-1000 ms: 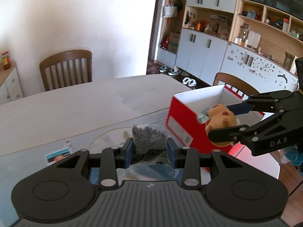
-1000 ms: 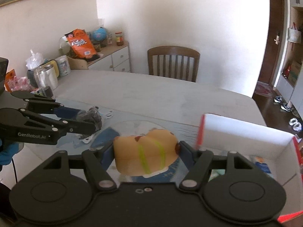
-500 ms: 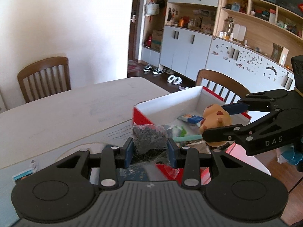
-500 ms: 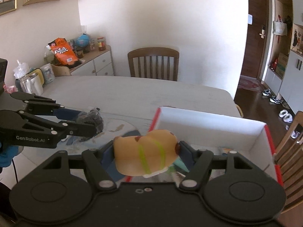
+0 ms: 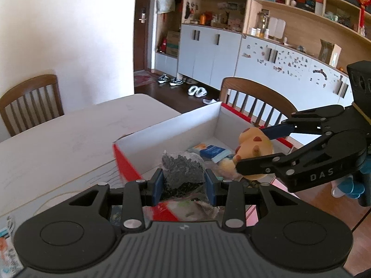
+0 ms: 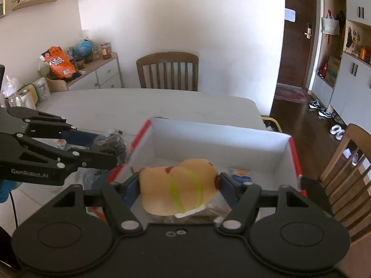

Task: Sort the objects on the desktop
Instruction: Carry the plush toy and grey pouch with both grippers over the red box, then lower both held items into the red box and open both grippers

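- Left wrist view: left gripper (image 5: 183,183), blue pads clamped on a clear bag of dark bits (image 5: 183,170), held above the near corner of the red-and-white box (image 5: 167,136) on the white table (image 5: 69,139). Right gripper (image 5: 251,144), at right over the box, clamps a yellow plush toy (image 5: 254,143). Blue packets (image 5: 212,151) lie inside the box.
- Right wrist view: right gripper (image 6: 178,185) closed on the plush toy (image 6: 178,188), above the box (image 6: 220,143) interior. Left gripper (image 6: 104,147) at left, bag (image 6: 111,142) gripped, beside the box's left wall.

Home dining room, table (image 6: 143,106), wooden chairs (image 6: 167,71), wall cabinets (image 5: 208,53), shoes (image 5: 170,80)
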